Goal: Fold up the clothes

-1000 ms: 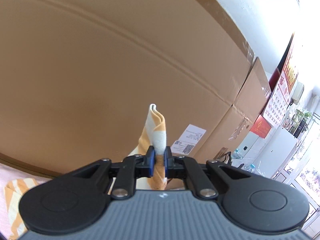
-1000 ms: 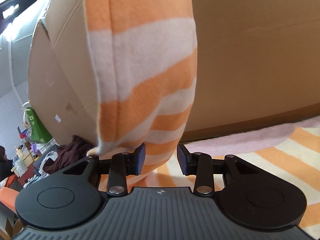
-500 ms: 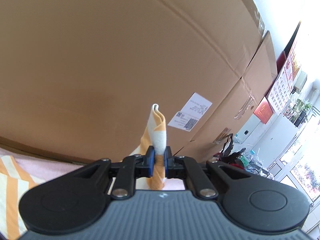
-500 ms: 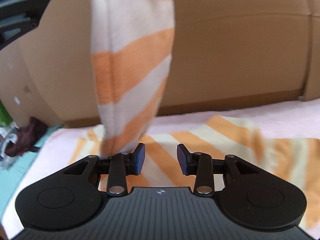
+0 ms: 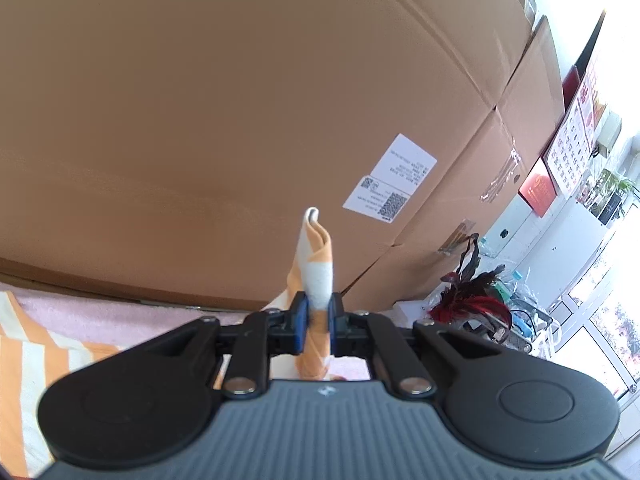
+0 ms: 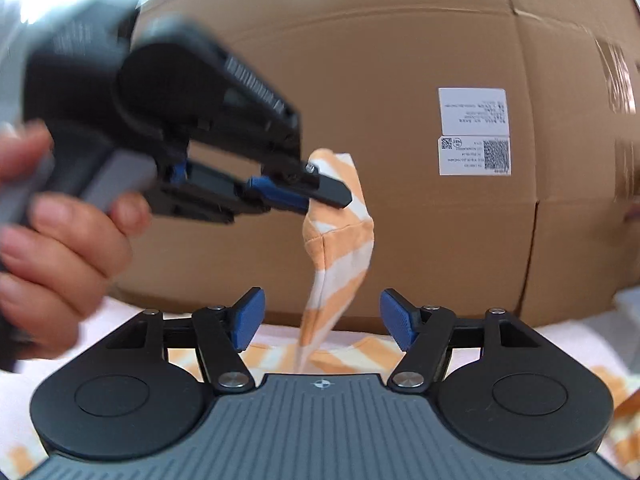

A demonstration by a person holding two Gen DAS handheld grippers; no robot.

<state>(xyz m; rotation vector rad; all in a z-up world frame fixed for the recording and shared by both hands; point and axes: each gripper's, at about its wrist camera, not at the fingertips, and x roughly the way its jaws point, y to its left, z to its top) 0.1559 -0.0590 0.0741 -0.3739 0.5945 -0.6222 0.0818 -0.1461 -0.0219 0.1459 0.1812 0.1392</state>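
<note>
An orange-and-white striped garment [image 6: 340, 240] hangs in the air, pinched at a bunched corner. My left gripper [image 5: 317, 316] is shut on that corner [image 5: 318, 264]; in the right wrist view the same left gripper [image 6: 320, 194] is held by a person's hand [image 6: 60, 240] at upper left. My right gripper [image 6: 322, 320] stands wide open just below, its blue pads on either side of the hanging cloth without touching it. The remainder of the garment [image 5: 24, 352] lies on the pink surface [image 5: 100, 316] underneath.
A large cardboard box [image 5: 240, 120] with a white label [image 5: 390, 180] fills the background close behind. To the right stand red-and-black feathery items [image 5: 476, 296], white cabinets [image 5: 560, 232] and a wall calendar [image 5: 572, 148].
My right gripper has opened wider and backed off, so the left gripper and hand now show. The left gripper keeps its hold and has turned a little to the right.
</note>
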